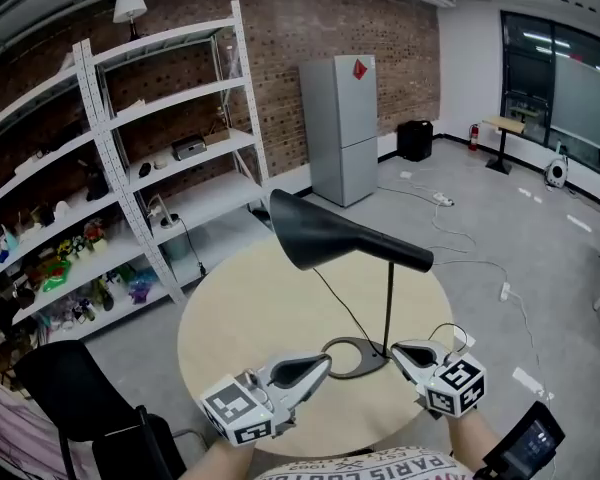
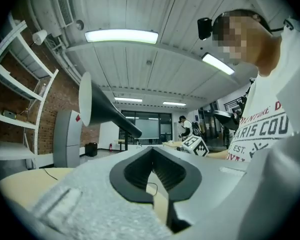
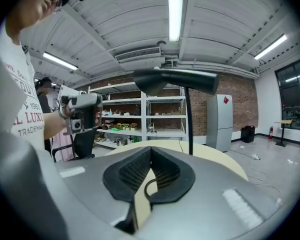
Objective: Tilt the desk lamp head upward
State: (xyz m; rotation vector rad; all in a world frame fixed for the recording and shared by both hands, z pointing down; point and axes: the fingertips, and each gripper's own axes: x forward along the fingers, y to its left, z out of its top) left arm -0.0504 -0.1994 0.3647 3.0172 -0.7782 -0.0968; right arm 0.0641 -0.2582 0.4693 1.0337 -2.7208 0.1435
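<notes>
The likeliest slip starts at the left: the left claw has its jaws pressed together on nothing, so a nudge from it against the smooth black lamp head would probably glance off, or shove the whole lamp rather than turn its joint. The lamp looks top-heavy, with a thin stem on an open base ring, so a sideways push high up could tip it or skate the ring across the round counter; the cord trailing behind could also drag. The right claw, likewise closed and empty, would need to steady the base or stem first. As for position, the left claw sits low over the counter's near edge, just left of the ring and pointing at it; whether it touches I cannot tell. The head hangs well above both claws, wide mouth to the left, neck running right to the stem top. The right claw lies just right of the stem's foot.
</notes>
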